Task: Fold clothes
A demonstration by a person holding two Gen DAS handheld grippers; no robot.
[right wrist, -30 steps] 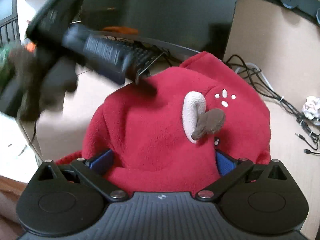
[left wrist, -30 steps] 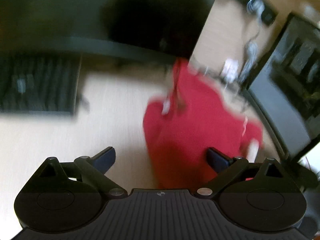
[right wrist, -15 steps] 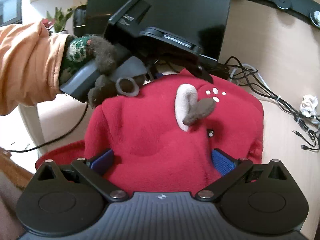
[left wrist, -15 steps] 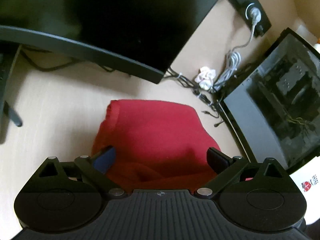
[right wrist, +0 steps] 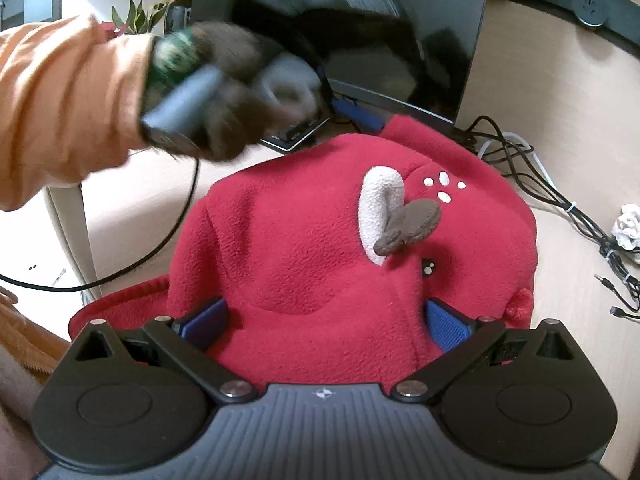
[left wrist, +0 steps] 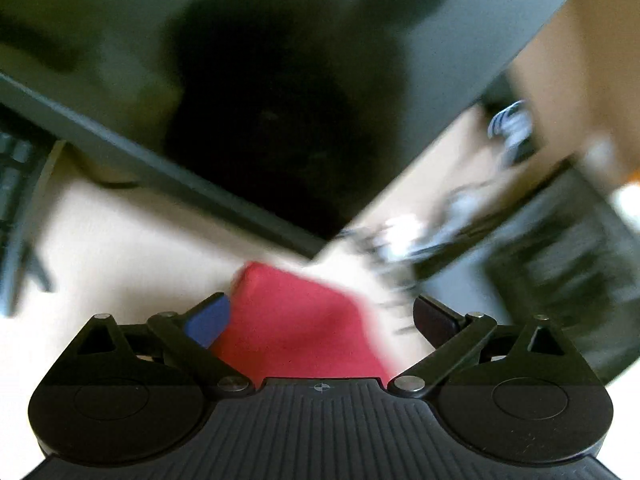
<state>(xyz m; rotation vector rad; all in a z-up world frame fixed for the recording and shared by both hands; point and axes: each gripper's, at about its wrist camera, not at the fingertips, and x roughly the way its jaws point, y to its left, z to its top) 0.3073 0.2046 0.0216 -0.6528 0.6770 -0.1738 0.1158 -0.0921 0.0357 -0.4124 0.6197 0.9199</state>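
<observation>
A red fleece garment with a white ear and a brown antler patch lies bunched on the beige desk. My right gripper is open at its near edge, and the fleece bulges between the two blue pads. The left wrist view is blurred by motion. There my left gripper is open above the far corner of the red garment, with its pads apart and holding nothing. In the right wrist view a gloved hand in an orange sleeve holds that left gripper above the garment's far left.
A dark monitor stands right behind the garment. Cables and crumpled paper lie at the right. A keyboard is at the left and a dark computer case at the right. The desk edge drops off at the left.
My left gripper has swung up and away from the garment, which now sits lower and smaller in its blurred view. The gloved hand has risen. My right gripper has hardly moved.
</observation>
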